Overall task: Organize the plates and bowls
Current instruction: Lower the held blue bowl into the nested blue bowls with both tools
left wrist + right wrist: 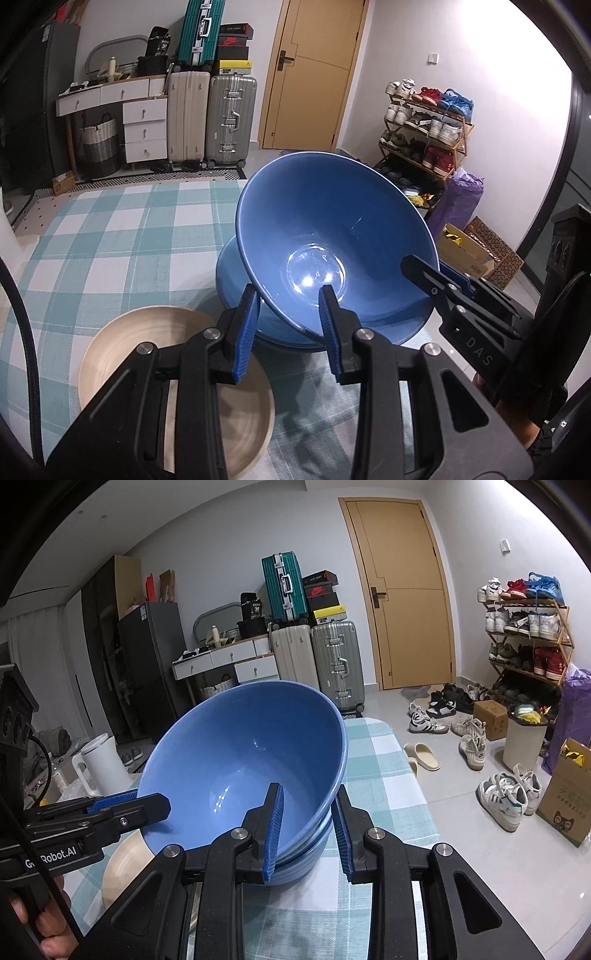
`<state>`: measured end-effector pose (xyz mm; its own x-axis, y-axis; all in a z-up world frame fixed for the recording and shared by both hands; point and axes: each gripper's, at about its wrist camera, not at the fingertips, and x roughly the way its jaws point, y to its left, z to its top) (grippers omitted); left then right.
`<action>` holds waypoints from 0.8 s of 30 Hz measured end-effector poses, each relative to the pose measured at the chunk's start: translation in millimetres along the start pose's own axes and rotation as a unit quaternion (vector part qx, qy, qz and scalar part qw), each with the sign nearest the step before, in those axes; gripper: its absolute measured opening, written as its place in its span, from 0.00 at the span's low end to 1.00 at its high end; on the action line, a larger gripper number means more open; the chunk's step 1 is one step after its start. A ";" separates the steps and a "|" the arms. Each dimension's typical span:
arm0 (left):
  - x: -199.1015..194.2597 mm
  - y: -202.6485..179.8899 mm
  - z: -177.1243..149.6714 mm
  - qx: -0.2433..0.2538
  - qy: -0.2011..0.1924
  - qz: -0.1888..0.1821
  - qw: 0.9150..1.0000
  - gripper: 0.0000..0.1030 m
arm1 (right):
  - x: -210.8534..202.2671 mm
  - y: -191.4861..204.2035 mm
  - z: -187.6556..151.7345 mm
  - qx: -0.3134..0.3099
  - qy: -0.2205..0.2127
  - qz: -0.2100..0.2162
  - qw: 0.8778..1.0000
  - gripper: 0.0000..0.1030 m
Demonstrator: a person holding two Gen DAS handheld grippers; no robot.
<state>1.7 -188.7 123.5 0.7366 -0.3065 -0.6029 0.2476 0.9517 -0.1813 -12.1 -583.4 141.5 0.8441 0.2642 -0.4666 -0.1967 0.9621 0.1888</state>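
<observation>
Nesting the tilted blue bowl (pixel 332 236) into the blue stack (pixel 266 325) on the checked cloth (pixel 110 236) calls for level lowering; left gripper (pixel 288 332) and right gripper (pixel 308 830) each straddle its rim, jaws narrow; actual pinch uncertain.

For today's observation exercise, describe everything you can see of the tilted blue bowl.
The tilted blue bowl is wide and conical, glossy like glazed ceramic, plain blue and empty, with light glinting off its small round base. It leans steeply, its opening turned toward both cameras, resting in a blue dish on the checked tablecloth. The left gripper and right gripper each straddle its rim, one finger inside and one outside, the jaws not pressed shut. A beige bowl sits close by, apart from it.
</observation>
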 end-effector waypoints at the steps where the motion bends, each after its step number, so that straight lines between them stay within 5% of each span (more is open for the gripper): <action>1: 2.4 0.7 -0.7 -0.002 0.002 0.000 1.000 0.28 | 2.8 2.1 -1.0 -0.004 0.002 -0.001 1.000 0.26; 24: 61.1 26.3 -8.7 0.003 0.025 0.034 0.999 0.28 | 43.8 8.3 -12.3 -0.020 0.041 -0.012 0.999 0.26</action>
<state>47.8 -182.3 75.2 0.7200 -0.2404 -0.6509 0.2023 0.9700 -0.1346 17.1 -563.1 112.0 0.8052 0.2433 -0.5408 -0.1970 0.9699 0.1430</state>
